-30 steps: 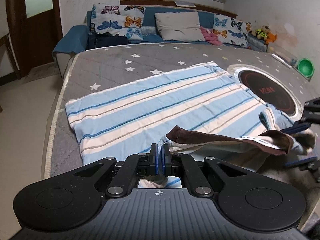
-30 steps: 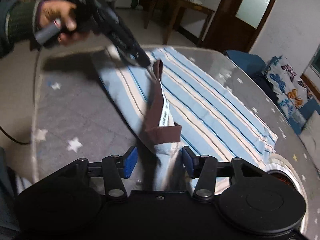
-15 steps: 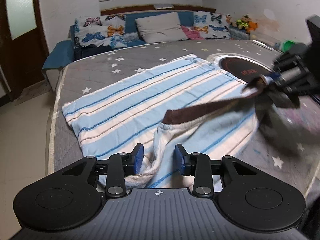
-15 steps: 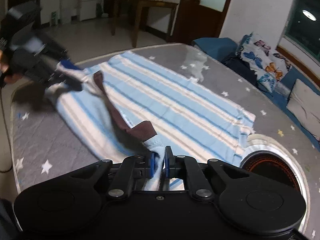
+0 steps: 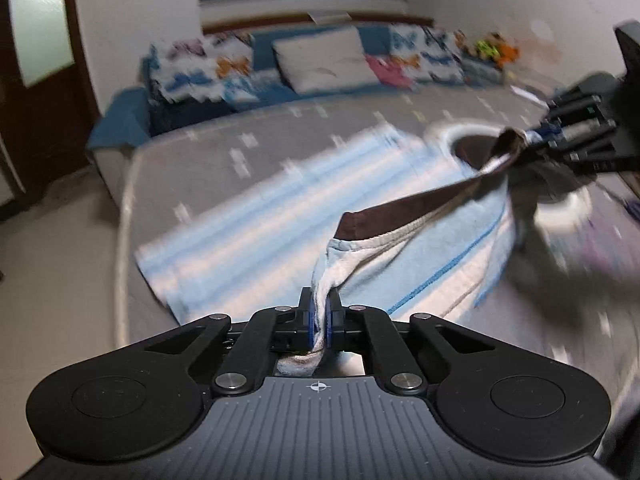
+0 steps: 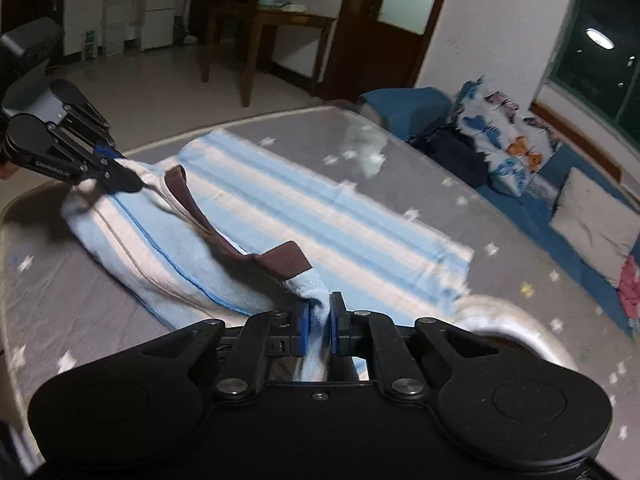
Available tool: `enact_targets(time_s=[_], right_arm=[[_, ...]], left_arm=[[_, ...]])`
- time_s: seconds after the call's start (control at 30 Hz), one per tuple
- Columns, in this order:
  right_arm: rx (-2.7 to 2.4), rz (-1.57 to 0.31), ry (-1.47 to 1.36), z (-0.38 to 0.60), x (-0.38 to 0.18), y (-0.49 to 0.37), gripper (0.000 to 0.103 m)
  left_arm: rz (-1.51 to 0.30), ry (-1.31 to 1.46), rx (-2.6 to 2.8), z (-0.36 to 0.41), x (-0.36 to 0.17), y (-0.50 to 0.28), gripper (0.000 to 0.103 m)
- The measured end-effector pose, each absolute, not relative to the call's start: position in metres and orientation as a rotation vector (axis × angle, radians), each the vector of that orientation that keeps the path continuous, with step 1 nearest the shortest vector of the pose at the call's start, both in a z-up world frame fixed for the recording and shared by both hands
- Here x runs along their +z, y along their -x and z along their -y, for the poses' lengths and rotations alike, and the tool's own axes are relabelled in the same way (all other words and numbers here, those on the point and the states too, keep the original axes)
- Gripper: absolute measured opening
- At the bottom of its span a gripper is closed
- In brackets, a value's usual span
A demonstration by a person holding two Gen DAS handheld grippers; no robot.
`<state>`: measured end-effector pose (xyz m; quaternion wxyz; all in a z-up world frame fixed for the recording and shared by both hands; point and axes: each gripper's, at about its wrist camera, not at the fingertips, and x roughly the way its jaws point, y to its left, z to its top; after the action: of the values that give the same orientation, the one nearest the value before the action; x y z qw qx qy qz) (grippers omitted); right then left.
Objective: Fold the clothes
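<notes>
A light-blue and white striped garment with a brown waistband lies on a grey star-patterned mattress. My left gripper is shut on one end of the waistband edge, cloth pinched between its blue pads. My right gripper is shut on the other end. Each gripper appears in the other's view, the right gripper at the far right, the left gripper at the far left. The near edge hangs lifted and stretched between them; the rest lies flat.
A blue sofa with butterfly cushions and a beige pillow runs behind the mattress. A round dark-centred object sits on the mattress by the garment. A wooden table and door stand beyond.
My left gripper was shut a second ago, opened, and has shut again on the waistband edge. My right gripper closed on the other end. Both have lifted, pulling the waistband taut.
</notes>
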<state>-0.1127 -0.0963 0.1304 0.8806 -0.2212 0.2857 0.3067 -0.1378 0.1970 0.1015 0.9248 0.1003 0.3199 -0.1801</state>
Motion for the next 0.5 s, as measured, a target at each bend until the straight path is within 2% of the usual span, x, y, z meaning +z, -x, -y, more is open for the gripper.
enact_targets(time_s=[0.3,0.4,0.5], right_arm=[[0.438,-0.341,0.42,0.089,0.233,0.045,0.011],[0.39,-0.255,0.376,0.095,0.27,0.031,0.01],[0.371,-0.191,0.327,0.106,0.295,0.025,0.009]], left_arm=[[-0.34,-0.106,-0.192,-0.193,0.258,0.062,0.005],[-0.245,-0.083,-0.196,-0.185,0.301,0.061,0.004],[-0.185,-0.092,-0.207,-0.179,0.319,0.067,0.004]])
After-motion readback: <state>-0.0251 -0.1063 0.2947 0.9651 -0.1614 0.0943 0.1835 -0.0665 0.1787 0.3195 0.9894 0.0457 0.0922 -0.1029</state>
